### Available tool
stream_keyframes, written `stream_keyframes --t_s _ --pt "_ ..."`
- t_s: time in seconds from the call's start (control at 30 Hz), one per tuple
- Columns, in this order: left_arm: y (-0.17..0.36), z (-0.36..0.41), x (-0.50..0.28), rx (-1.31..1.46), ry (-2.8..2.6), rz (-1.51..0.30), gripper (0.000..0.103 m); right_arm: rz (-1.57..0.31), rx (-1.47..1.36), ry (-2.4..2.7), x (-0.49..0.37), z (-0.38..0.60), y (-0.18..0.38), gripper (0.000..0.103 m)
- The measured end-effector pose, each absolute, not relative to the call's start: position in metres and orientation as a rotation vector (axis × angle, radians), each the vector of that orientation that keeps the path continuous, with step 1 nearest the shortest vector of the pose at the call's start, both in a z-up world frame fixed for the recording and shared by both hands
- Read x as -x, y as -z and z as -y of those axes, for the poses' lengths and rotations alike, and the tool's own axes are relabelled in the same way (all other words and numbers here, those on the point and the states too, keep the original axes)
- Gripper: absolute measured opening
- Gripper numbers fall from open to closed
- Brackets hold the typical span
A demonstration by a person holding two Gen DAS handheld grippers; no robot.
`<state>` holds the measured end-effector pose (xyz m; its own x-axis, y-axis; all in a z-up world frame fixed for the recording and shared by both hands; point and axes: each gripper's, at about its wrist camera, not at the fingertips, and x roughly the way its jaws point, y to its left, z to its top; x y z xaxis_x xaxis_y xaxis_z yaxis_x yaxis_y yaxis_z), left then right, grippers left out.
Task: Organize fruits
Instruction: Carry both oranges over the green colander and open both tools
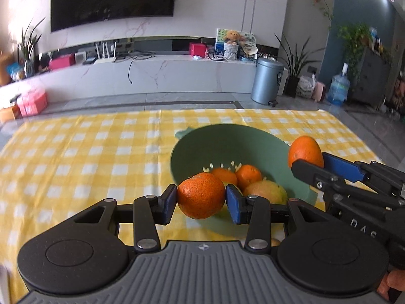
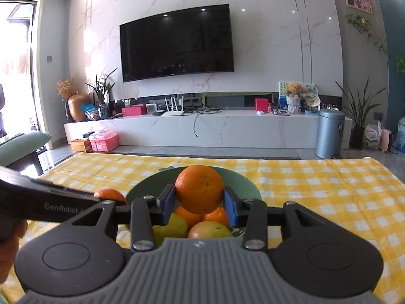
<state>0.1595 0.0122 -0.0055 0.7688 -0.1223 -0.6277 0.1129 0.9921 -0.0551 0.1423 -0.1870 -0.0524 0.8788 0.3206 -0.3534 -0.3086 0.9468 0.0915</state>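
A green colander bowl (image 1: 227, 141) (image 2: 243, 179) sits on the yellow checked tablecloth, holding two oranges (image 1: 249, 174) and yellowish fruits (image 1: 268, 190) (image 2: 210, 229). My left gripper (image 1: 201, 198) is shut on a mandarin (image 1: 201, 195), held above the bowl's near left rim. My right gripper (image 2: 199, 200) is shut on an orange (image 2: 199, 190) (image 1: 305, 152), lifted over the bowl's right side. In the left wrist view the right gripper (image 1: 310, 164) comes in from the right. In the right wrist view the left gripper's body enters from the left, with its mandarin (image 2: 111, 195) peeking out.
The checked tablecloth (image 1: 76, 152) (image 2: 329, 190) covers the table around the bowl. Beyond the far edge are a floor, a grey bin (image 1: 268, 81), a white TV bench (image 2: 202, 126) and a wall television. A person's fingers (image 1: 395, 282) show at the lower right.
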Motion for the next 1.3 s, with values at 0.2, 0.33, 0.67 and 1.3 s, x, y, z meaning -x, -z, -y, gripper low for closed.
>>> stream_keyframes --t_s 0.2,0.33,0.67,1.3 --pt "0.010 0.009 -0.182 -0.099 0.078 -0.719 0.047 -0.414 -0.044 -0.312 -0.165 0.192 0.058 0.038" --pt "0.017 0.017 -0.194 -0.141 0.081 -0.741 0.047 -0.434 -0.008 -0.284 -0.179 0.190 0.065 0.038" --pt "0.031 0.020 -0.211 -0.224 0.086 -0.797 0.047 -0.487 0.007 -0.305 -0.200 0.178 0.075 0.039" --pt "0.027 0.023 -0.215 -0.258 0.062 -0.789 0.059 -0.501 0.027 -0.295 -0.202 0.174 0.081 0.041"
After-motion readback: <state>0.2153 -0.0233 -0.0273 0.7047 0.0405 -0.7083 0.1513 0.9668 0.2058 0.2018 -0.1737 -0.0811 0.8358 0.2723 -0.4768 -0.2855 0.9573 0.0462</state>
